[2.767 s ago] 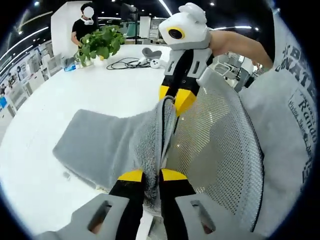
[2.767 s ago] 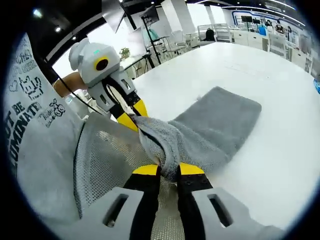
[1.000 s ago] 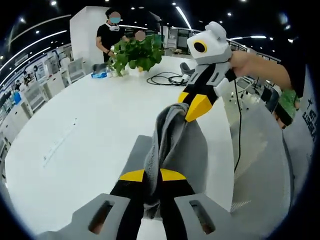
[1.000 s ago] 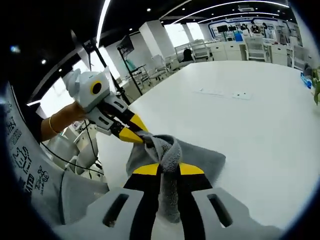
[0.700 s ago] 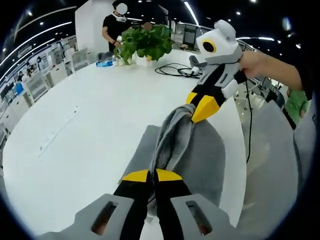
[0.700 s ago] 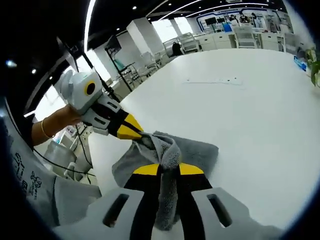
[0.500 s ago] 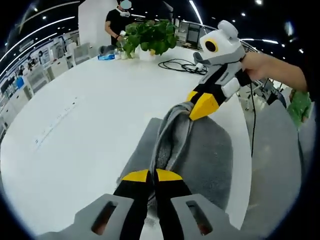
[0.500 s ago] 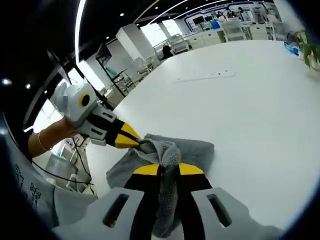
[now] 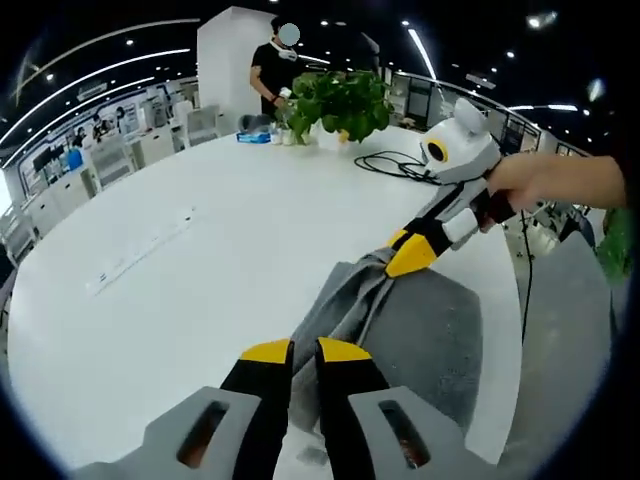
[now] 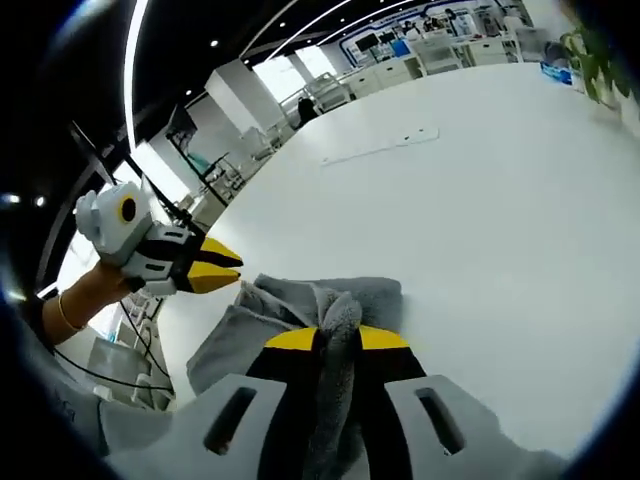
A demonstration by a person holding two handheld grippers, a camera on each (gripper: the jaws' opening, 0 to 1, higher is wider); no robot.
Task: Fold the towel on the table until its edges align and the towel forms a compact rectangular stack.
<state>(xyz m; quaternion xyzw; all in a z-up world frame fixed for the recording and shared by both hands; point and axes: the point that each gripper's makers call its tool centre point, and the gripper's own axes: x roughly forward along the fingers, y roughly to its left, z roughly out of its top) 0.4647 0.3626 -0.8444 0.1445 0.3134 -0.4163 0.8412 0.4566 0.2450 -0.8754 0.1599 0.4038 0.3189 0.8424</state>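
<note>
Two grippers; right jaws pinch towel.

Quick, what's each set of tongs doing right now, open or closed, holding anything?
Left tongs: slightly open, the towel released just beyond the tips.
Right tongs: shut on the towel's bunched edge.

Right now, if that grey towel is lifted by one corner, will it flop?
Probably floppy: the towel bunches into soft folds where the right gripper pinches it. Likely light, as one pinch raises its edge. Its fuzzy pile should resist slipping.
</note>
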